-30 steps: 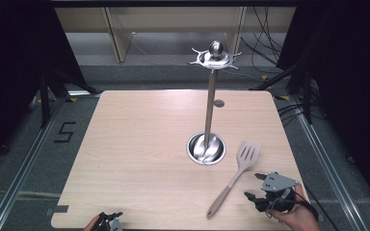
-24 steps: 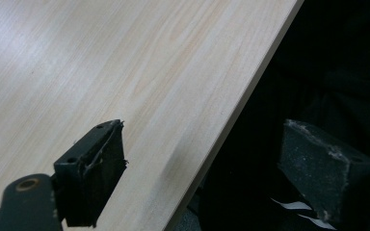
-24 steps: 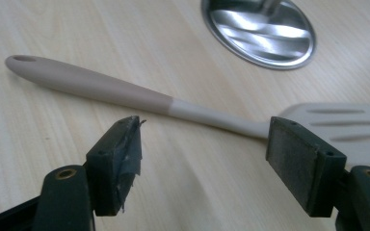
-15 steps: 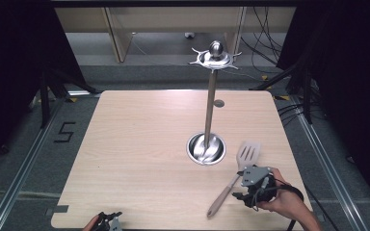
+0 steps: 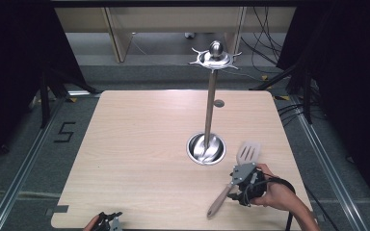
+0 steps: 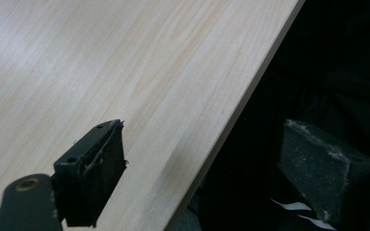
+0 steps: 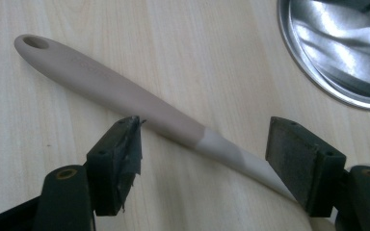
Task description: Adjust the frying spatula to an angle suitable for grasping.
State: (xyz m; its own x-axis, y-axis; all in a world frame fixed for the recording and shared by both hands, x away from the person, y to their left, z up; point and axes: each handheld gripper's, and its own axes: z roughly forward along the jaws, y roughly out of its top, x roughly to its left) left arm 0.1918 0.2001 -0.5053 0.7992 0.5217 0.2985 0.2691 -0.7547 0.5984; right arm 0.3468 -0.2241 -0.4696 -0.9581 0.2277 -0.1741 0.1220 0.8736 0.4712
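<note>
- Your right gripper (image 7: 202, 149) sat open, jaws either side of the spatula (image 7: 125, 96) lying on the surface (image 5: 139, 144).
- Your left gripper (image 6: 221, 163) hung open at the surface's edge.

Light falls evenly from above on my table (image 5: 139, 159), which looks pale and bright while the room around it sinks into near black. The steel bowl (image 5: 206, 149) throws back sharp glare in the high view and white streaks beside my right tool (image 7: 204, 163). My left tool (image 6: 217, 178) looks soft and grainy, its far side lost in darkness. Shadows stay faint.
</note>
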